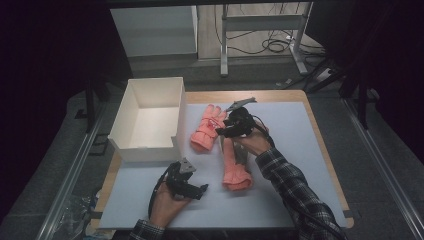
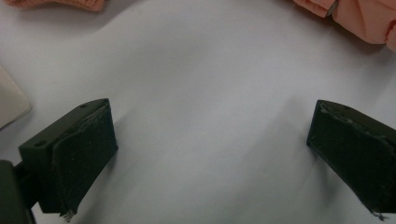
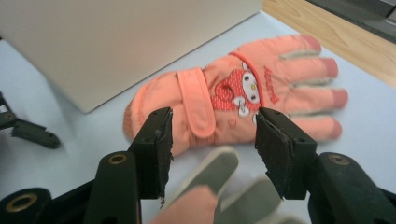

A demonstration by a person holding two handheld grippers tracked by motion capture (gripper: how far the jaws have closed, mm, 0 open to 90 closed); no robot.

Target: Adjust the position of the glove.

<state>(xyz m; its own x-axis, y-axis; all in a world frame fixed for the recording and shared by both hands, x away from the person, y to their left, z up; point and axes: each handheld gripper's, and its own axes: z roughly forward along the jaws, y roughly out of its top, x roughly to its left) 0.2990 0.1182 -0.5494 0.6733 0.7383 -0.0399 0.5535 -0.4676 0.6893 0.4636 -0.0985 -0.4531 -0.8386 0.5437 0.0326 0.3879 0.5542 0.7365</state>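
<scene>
Two salmon-pink gloves lie on the white mat. One glove [image 1: 206,127] [image 3: 233,93], with a cartoon patch and a wrist strap, lies beside the white box [image 1: 150,117]. The other glove [image 1: 236,170] lies nearer me, with its grey-tipped fingers [image 3: 210,182] under my right gripper. My right gripper [image 1: 221,132] [image 3: 212,126] hovers between the two gloves with its jaws open and nothing between them. My left gripper [image 1: 201,190] [image 2: 210,135] stands open low over bare mat, left of the nearer glove's cuff [image 2: 369,18].
The open white box is empty; its wall [image 3: 116,42] stands close behind the patched glove, and a corner [image 2: 9,102] lies near my left gripper. The mat [image 1: 295,150] covers a wooden table [image 1: 320,145]. Desk legs and cables lie on the floor beyond.
</scene>
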